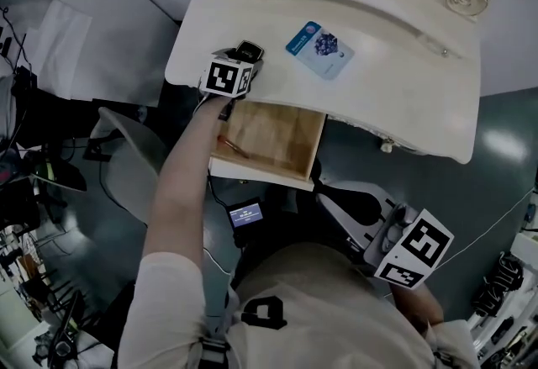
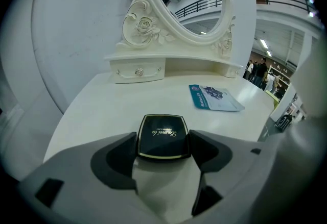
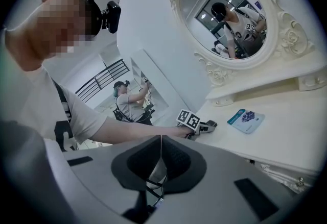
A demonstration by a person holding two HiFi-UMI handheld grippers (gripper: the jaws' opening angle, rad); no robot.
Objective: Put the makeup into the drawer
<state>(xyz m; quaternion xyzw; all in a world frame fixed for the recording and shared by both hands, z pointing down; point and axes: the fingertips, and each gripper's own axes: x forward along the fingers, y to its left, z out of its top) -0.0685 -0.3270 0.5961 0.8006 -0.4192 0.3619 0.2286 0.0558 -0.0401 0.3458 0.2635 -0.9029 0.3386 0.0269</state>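
Left claw [image 2: 163, 149] was clenched on the black compact [image 2: 163, 136], with a pad on each side edge. The lid faced up and the hinge side pointed away from the claw. I couldn't tell whether the compact was resting on the dressing table top [image 1: 403, 98] or just clear of it.

Key relation: the open drawer [image 1: 282, 136] sat below the left claw and back toward the person, just under the table edge the claw hung over. The compact isn't in it yet. My read is that the coming move is a pull back off the edge and then down, with no sideways travel needed. A thin red item [image 1: 233, 145] lay at the drawer's left side, so I'd drop the compact to the right of it.

The left forearm reached straight out over the drawer, with the claw tipped downward onto the tabletop.

Right claw [image 3: 161, 151] was closed with nothing in it. It was held low by the person's body, well apart from the compact, so the left hand was the nearer one. A blue packet [image 2: 214, 98] lay ahead and to the right of the left claw, untouched.
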